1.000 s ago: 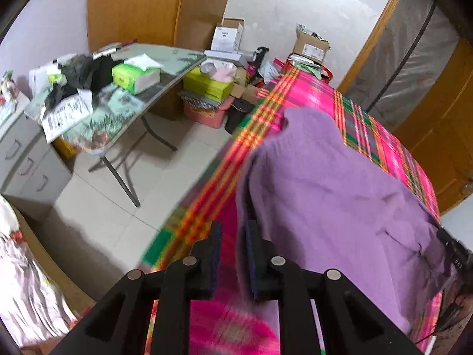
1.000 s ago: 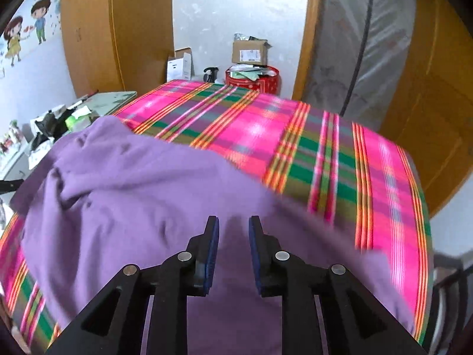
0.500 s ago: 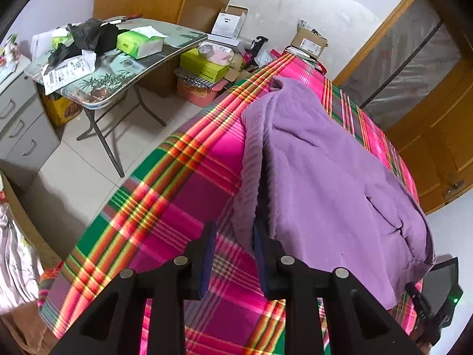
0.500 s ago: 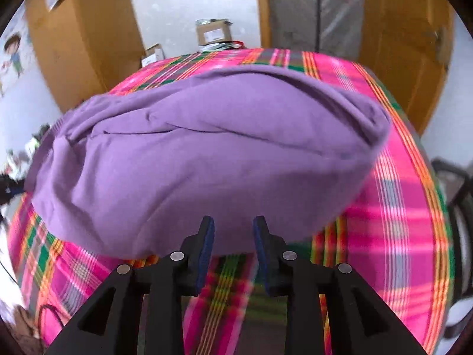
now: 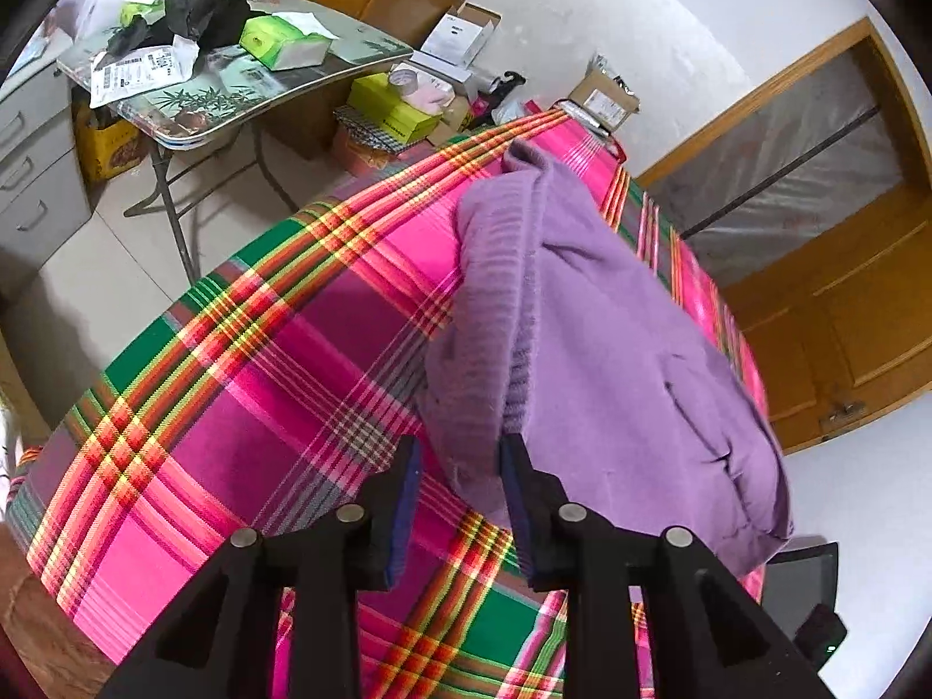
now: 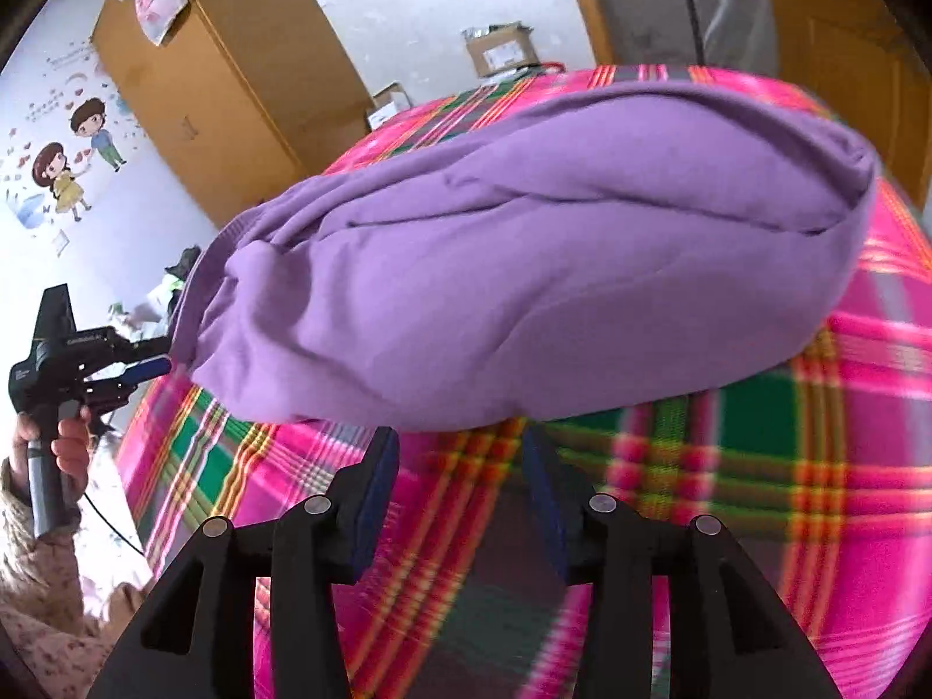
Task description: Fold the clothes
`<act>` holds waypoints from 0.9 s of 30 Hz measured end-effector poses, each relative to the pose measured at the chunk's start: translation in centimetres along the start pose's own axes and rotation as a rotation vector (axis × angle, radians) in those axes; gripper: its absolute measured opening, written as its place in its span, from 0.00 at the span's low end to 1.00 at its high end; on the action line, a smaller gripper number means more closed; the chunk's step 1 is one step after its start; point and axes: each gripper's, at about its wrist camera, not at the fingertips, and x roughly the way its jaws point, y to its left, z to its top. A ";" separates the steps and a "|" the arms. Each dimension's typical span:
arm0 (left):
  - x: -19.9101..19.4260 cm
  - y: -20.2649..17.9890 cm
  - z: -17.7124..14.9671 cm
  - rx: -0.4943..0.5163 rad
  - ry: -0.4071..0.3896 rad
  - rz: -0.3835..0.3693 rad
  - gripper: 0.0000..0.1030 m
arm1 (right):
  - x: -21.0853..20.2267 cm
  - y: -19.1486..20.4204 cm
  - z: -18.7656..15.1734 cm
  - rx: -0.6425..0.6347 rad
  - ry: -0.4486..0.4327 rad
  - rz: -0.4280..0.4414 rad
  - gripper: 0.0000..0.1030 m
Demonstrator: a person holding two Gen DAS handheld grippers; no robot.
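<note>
Both grippers had just let go: left gripper (image 5: 457, 469) and right gripper (image 6: 460, 460) stood spread beside the folded purple sweatshirt (image 6: 524, 268), so this fold looked finished.

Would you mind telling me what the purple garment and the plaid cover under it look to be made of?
The purple sweatshirt looks like soft matte knit, probably cotton fleece: its ribbed hem shows in the left wrist view, and it folds in thick, rounded rolls. The plaid cover looks like thin woven cloth with a slight sheen; fine thread lines run through its checks.
</note>
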 end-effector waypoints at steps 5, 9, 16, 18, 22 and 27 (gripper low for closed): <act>-0.8 -0.1 -0.2 0.021 -0.029 0.037 0.31 | -0.8 -1.7 0.2 0.085 -0.063 -0.098 0.45; -0.9 0.0 -0.7 0.027 -0.024 0.039 0.31 | -1.8 -4.4 0.4 0.191 -0.109 -0.163 0.45; 0.7 1.2 -1.8 -0.061 0.052 -0.058 0.32 | -1.5 -5.4 1.2 0.217 -0.138 -0.218 0.46; 0.8 1.6 -1.8 -0.096 0.053 -0.086 0.34 | -1.6 -5.9 1.4 0.242 -0.157 -0.242 0.46; 1.0 1.5 -1.6 -0.101 0.050 -0.090 0.34 | -1.5 -7.5 1.9 0.324 -0.198 -0.262 0.46; 0.9 1.3 -1.6 -0.096 0.040 -0.071 0.34 | -0.9 -7.5 3.4 0.283 -0.187 -0.340 0.29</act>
